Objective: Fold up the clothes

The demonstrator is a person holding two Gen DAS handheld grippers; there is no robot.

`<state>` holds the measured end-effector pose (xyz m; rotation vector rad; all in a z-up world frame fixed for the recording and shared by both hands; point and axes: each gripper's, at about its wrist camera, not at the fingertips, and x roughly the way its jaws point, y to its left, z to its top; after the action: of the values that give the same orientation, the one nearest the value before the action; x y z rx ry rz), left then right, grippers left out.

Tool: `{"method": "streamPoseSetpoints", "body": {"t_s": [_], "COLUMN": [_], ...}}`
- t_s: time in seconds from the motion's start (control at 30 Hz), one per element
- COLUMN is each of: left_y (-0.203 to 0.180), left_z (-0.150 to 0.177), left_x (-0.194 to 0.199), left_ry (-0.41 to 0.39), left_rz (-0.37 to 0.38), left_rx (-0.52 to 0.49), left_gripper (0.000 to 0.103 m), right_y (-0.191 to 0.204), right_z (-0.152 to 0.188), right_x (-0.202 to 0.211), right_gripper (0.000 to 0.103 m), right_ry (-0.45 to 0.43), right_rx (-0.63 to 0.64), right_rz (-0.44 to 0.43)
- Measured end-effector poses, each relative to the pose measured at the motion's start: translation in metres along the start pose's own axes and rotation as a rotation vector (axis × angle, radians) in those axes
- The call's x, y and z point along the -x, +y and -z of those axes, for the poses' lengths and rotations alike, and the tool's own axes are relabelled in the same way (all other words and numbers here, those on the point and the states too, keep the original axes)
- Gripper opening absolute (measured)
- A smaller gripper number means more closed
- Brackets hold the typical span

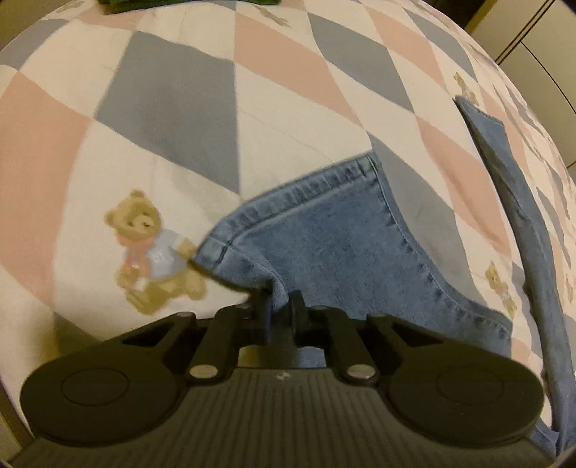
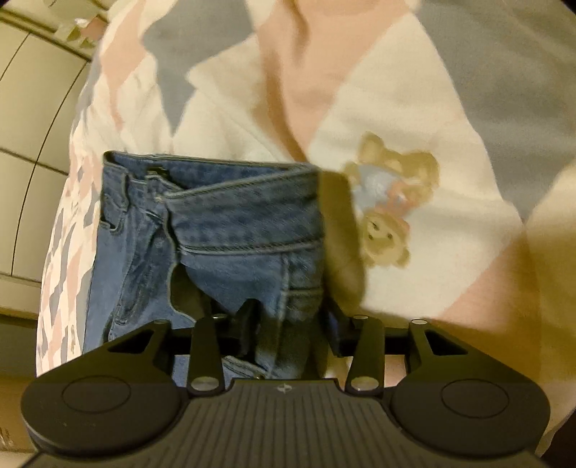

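Note:
A pair of blue jeans lies on a bed with a checked bear-print quilt (image 1: 180,108). In the left wrist view my left gripper (image 1: 281,300) is shut on the hem end of one jeans leg (image 1: 324,237), lifted a little off the quilt. The other leg (image 1: 518,216) runs along the right. In the right wrist view my right gripper (image 2: 288,320) is closed on the jeans waistband (image 2: 244,212) near a side seam, with denim bunched between the fingers. The fly and a pocket (image 2: 118,216) show at the left.
The quilt (image 2: 396,108) covers the whole bed, with bear prints (image 1: 154,252) beside the hem. A green folded item (image 1: 126,3) lies at the far edge. Pale cabinet doors (image 2: 32,144) stand beyond the bed's left side in the right wrist view.

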<state>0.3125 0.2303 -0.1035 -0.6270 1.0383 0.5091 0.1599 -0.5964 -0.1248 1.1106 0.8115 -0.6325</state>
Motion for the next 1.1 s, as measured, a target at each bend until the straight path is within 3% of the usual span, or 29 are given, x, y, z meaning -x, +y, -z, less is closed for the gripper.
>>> {"method": "streamPoseSetpoints", "body": {"t_s": [0.17,0.33,0.43,0.5,0.57,0.6,0.63,0.7,0.8,0.87,0.93,0.97,1.03,1.1], "left_y": [0.01,0.02,0.024,0.024,0.027,0.029,0.031,0.039,0.054,0.058,0.044,0.031,-0.003,-0.036], "left_z": [-0.012,-0.01,0.002,0.016,0.03,0.035,0.034,0.03,0.015,0.006,0.003,0.003,0.004,0.002], "left_x": [0.054,0.091,0.084,0.06,0.037,0.036,0.039,0.048,0.065,0.07,0.067,0.066,0.064,0.057], "left_ry": [-0.095,-0.127,-0.111,-0.047,0.029,0.024,0.02,0.008,-0.021,-0.015,0.013,0.015,0.011,0.008], "left_rz": [0.036,0.023,-0.039,-0.132,-0.21,-0.226,-0.227,-0.237,-0.282,-0.257,-0.219,-0.192,-0.129,-0.055], "left_rx": [-0.062,-0.152,-0.216,-0.288,-0.347,-0.362,-0.351,-0.316,-0.219,-0.167,-0.217,-0.268,-0.383,-0.476], "left_gripper": [0.007,0.007,0.008,0.01,0.015,0.019,0.023,0.031,0.033,0.033,0.027,0.026,0.026,0.026], "right_y": [0.023,0.025,0.007,-0.011,-0.025,-0.029,-0.032,-0.023,0.002,0.021,0.04,0.049,0.069,0.097], "right_z": [-0.002,0.002,0.013,0.023,0.03,0.033,0.036,0.038,0.045,0.052,0.064,0.07,0.083,0.102], "right_x": [0.035,0.09,0.11,0.105,0.091,0.085,0.079,0.086,0.102,0.113,0.108,0.095,0.068,0.053], "right_gripper": [0.01,0.008,0.008,0.01,0.024,0.049,0.061,0.067,0.068,0.072,0.078,0.077,0.062,0.062], "right_ry": [-0.052,-0.079,-0.05,-0.008,0.036,0.045,0.055,0.014,-0.071,-0.132,-0.148,-0.111,-0.03,0.005], "right_rx": [0.109,0.155,0.128,0.107,0.089,0.083,0.076,0.093,0.164,0.199,0.239,0.264,0.306,0.344], "right_rz": [0.024,0.026,0.055,0.084,0.143,0.198,0.252,0.303,0.345,0.287,0.253,0.265,0.268,0.161]}}
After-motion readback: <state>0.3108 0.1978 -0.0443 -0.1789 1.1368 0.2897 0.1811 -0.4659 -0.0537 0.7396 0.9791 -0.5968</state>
